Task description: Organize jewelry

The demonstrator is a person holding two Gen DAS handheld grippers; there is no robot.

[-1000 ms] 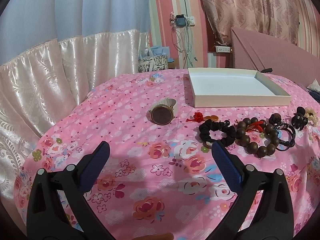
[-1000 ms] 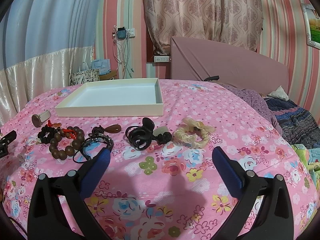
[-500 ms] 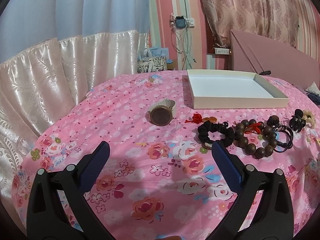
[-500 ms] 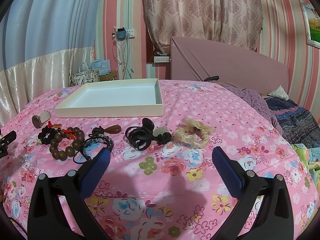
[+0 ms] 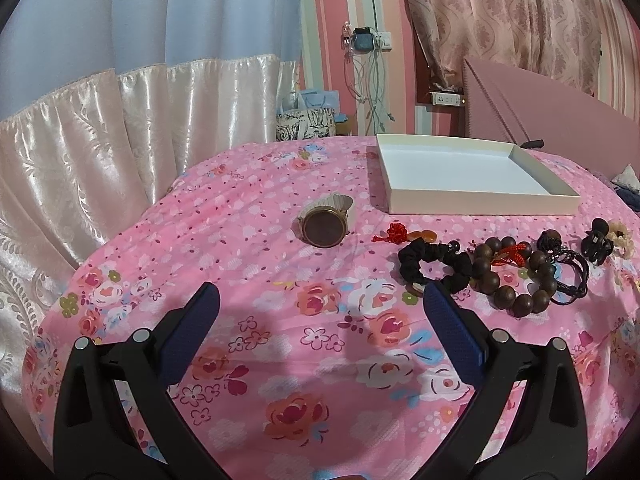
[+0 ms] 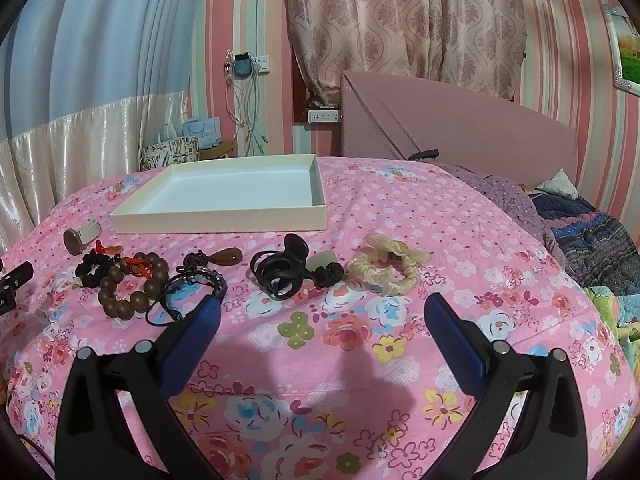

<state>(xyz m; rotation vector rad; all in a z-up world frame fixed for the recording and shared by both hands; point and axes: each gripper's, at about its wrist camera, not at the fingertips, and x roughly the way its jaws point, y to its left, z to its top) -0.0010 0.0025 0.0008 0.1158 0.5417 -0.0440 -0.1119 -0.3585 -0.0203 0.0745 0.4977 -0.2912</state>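
A row of jewelry lies on the pink floral bedspread in front of an empty white tray (image 5: 480, 204) (image 6: 216, 220). From the left: a watch (image 5: 325, 227) (image 6: 78, 237), a red-knot pendant (image 5: 394, 234), a black scrunchie (image 5: 434, 266) (image 6: 94, 268), a brown bead bracelet (image 5: 516, 280) (image 6: 132, 286), a black cord bracelet (image 6: 192, 292), a black hair clip (image 6: 282, 274), a cream scrunchie (image 6: 386, 268). My left gripper (image 5: 322, 312) is open and empty, short of the watch. My right gripper (image 6: 320, 322) is open and empty, short of the hair clip.
A headboard (image 6: 460, 128) and curtains stand behind the bed. Folded bedding (image 6: 592, 236) lies at the right. A patterned bag (image 5: 306, 124) sits beyond the bed's far edge. Part of the left gripper (image 6: 12, 284) shows at the right wrist view's left edge.
The left gripper has shifted slightly, so the watch and tray sit a little lower and left in its view. The right gripper has hardly moved. Both stay open.
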